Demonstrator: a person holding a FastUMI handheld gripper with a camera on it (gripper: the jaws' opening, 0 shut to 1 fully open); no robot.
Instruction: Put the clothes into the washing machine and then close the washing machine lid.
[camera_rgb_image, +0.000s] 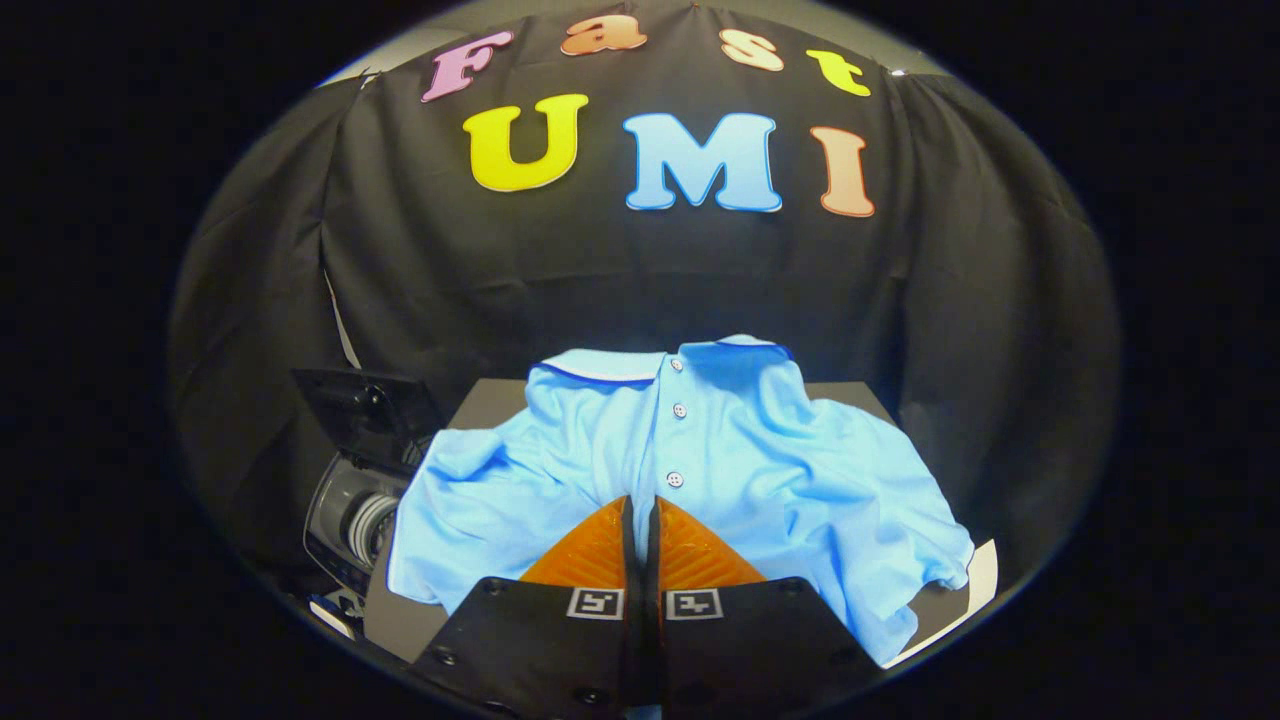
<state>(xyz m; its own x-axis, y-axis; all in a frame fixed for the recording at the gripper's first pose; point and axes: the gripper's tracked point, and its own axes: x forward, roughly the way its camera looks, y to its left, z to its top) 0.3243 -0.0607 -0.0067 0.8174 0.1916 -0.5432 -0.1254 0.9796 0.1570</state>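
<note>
A light blue polo shirt (760, 450) with a white-trimmed collar and a row of buttons lies spread over a dark table (490, 400). Its right sleeve reaches the table's near right corner. My gripper (641, 500) is shut, its fingertips pressed together on the shirt's front just below the lowest button. Folds in the cloth run toward the tips. To the left of the table, lower down, stands a small grey washing machine (350, 520). Its dark lid (368, 405) is swung up and open, and the shirt's left side hides part of it.
The booth's black cloth wall (1000, 330) hangs close behind the table and wraps round both sides. A white sheet (985, 575) peeks out under the shirt at the table's right corner.
</note>
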